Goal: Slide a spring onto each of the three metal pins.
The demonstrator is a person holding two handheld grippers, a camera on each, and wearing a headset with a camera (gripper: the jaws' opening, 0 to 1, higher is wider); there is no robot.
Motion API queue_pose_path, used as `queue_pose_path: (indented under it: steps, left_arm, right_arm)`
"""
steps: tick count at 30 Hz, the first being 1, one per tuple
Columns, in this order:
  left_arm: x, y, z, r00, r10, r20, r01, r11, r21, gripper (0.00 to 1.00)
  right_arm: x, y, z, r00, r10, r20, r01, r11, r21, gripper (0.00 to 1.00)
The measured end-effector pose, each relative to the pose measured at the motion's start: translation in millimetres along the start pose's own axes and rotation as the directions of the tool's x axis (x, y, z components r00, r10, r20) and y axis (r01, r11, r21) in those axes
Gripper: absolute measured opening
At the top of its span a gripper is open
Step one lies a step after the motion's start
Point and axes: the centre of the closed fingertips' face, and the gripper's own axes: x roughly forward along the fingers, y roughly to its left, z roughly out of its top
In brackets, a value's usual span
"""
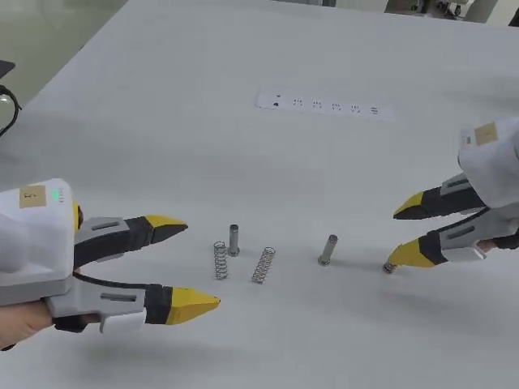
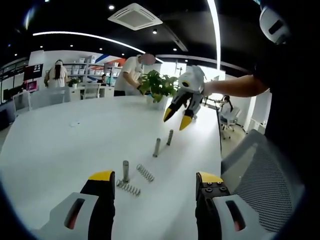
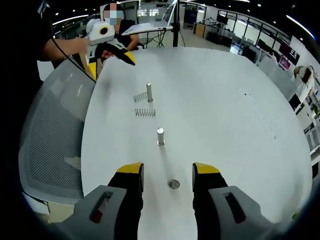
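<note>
Lying loose are two springs (image 1: 220,260) | three pins (image 1: 233,240) are standing upright | left gripper (image 1: 203,264) is gaping wide | right gripper (image 1: 392,241) is gaping wide

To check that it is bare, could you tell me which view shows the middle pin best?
The right gripper view: the middle pin stands just ahead of the open jaws, side-on and bare. The head view shows it from above; the left gripper view shows it smaller, farther off.

No legible text. On the table (image 1: 203,57), toward its far edge, a white strip (image 1: 324,105) carries dark marks too small to read. Tan sticker (image 1: 32,196) on left gripper (image 1: 201,263), second sticker (image 1: 486,134) on right gripper (image 1: 392,241): marks unreadable.
</note>
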Motion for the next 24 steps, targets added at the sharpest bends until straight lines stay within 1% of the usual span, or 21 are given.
queue_pose_path:
  steps: [1,3,4,5,7,8,9,10,11,12,13,16,17,20,22,23,24]
  left_arm:
    - [-0.2,0.4,0.0,1.0000,0.001,0.000,-0.001,1.000,-0.003,0.61]
    - [-0.7,1.2,0.2,1.0000,0.005,0.000,-0.005,1.000,-0.001,0.61]
    - [-1.1,2.0,1.6,0.9999,0.009,0.006,-0.009,1.000,-0.001,0.61]
    - [-1.4,2.0,2.7,0.9999,0.009,0.012,-0.009,1.000,-0.007,0.61]
    - [-1.7,3.1,4.4,0.9997,0.014,0.018,-0.014,1.000,-0.007,0.61]
    - [-1.9,3.4,4.8,0.9997,0.015,0.019,-0.015,1.000,-0.007,0.61]
    - [-1.9,3.4,5.2,0.9997,0.015,0.020,-0.015,1.000,-0.010,0.61]
    - [-1.9,3.5,6.1,0.9996,0.016,0.024,-0.016,1.000,-0.010,0.61]
    - [-2.0,3.4,7.0,0.9995,0.015,0.027,-0.015,1.000,-0.010,0.61]
    - [-2.1,3.3,8.1,0.9994,0.015,0.032,-0.015,1.000,-0.013,0.62]
    - [-2.1,3.3,8.4,0.9994,0.015,0.033,-0.014,1.000,-0.012,0.62]
    - [-1.9,2.9,7.9,0.9996,0.013,0.027,-0.013,1.000,-0.008,0.62]
    - [-1.9,2.6,8.0,0.9995,0.012,0.028,-0.012,1.000,-0.009,0.62]
    - [-1.9,2.5,7.6,0.9996,0.013,0.025,-0.013,1.000,-0.009,0.62]
    - [-1.8,1.5,8.5,0.9995,0.012,0.028,-0.012,1.000,-0.011,0.62]
    - [-1.8,1.5,9.3,0.9994,0.014,0.031,-0.014,1.000,-0.011,0.62]
    - [-1.8,1.2,9.1,0.9995,0.013,0.030,-0.013,1.000,-0.011,0.62]
  right_arm:
    - [-1.0,0.5,2.0,0.9998,-0.003,0.020,0.003,1.000,0.007,0.38]
    - [-3.5,-0.4,2.4,0.9991,-0.021,0.038,0.020,1.000,0.017,0.39]
    - [-4.5,-0.4,6.6,0.9966,-0.032,0.076,0.030,0.999,0.018,0.39]
    - [-5.4,1.1,6.2,0.9960,-0.030,0.085,0.027,0.999,0.035,0.40]
    - [-7.7,3.9,9.2,0.9906,-0.035,0.132,0.030,0.999,0.036,0.41]
    - [-9.1,6.4,9.6,0.9877,-0.036,0.152,0.028,0.998,0.054,0.41]
    - [-10.4,8.6,12.9,0.9823,-0.034,0.184,0.027,0.999,0.044,0.41]
    - [-11.8,11.3,17.4,0.9745,-0.031,0.222,0.026,0.999,0.028,0.40]
    - [-14.0,14.9,20.5,0.9653,-0.033,0.259,0.025,0.999,0.035,0.40]
    - [-15.5,20.9,23.0,0.9566,-0.022,0.291,0.006,0.998,0.057,0.41]
    - [-16.1,23.7,24.0,0.9514,-0.019,0.307,0.000,0.998,0.061,0.42]
    - [-16.2,29.3,19.3,0.9467,-0.026,0.321,0.005,0.998,0.066,0.42]
    - [-15.8,31.1,18.2,0.9430,-0.028,0.331,0.002,0.997,0.079,0.43]
    - [-16.2,33.8,15.0,0.9401,-0.035,0.339,0.003,0.996,0.093,0.43]
    - [-19.3,35.8,17.5,0.9257,-0.044,0.376,-0.003,0.992,0.123,0.44]
    - [-21.9,36.4,19.4,0.9159,-0.053,0.398,-0.002,0.991,0.137,0.44]
    - [-23.0,37.7,19.3,0.9144,-0.051,0.402,-0.009,0.989,0.145,0.45]
